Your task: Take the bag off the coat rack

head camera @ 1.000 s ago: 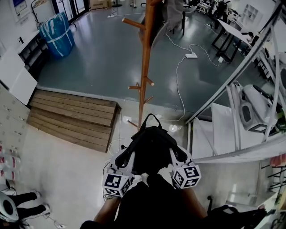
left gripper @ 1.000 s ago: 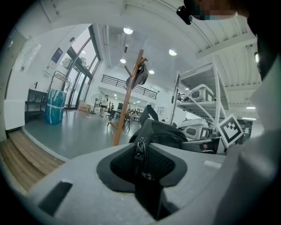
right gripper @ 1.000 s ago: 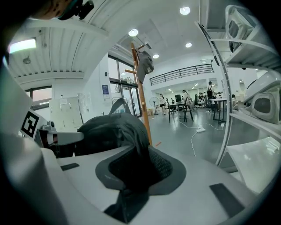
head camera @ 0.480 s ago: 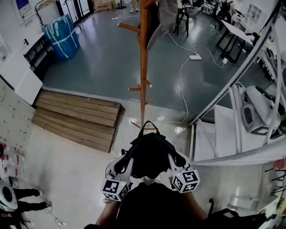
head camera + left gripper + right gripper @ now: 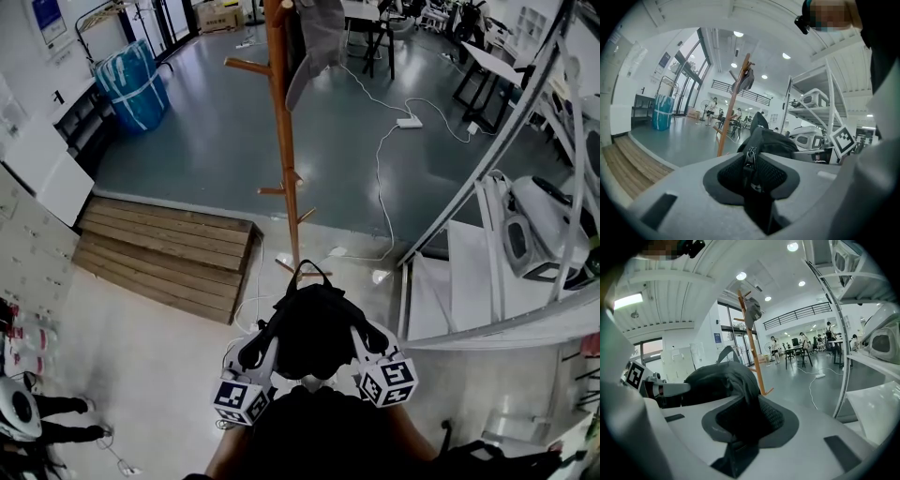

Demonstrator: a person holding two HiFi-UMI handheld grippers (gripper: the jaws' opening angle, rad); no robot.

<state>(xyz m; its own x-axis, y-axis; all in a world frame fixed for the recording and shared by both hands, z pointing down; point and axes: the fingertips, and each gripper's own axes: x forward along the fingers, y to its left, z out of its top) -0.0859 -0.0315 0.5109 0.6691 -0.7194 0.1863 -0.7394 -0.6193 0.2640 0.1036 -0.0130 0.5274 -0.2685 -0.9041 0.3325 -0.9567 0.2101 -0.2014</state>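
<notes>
Black bag (image 5: pixel 312 323) hangs low in front of the person, clear of the coat rack (image 5: pixel 284 159) just beyond. Left gripper (image 5: pixel 260 343) pinches fabric at a zipper; right gripper (image 5: pixel 371 334) pinches a fold on the opposite side. Looks soft, saggy and probably light, so seams should hold best. Shelf frame (image 5: pixel 487 178) is close on the right; open floor to the left.

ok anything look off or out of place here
Only the white cable stands out: it snakes loose across the grey floor from a power strip towards the coat rack, a possible trip hazard.
</notes>
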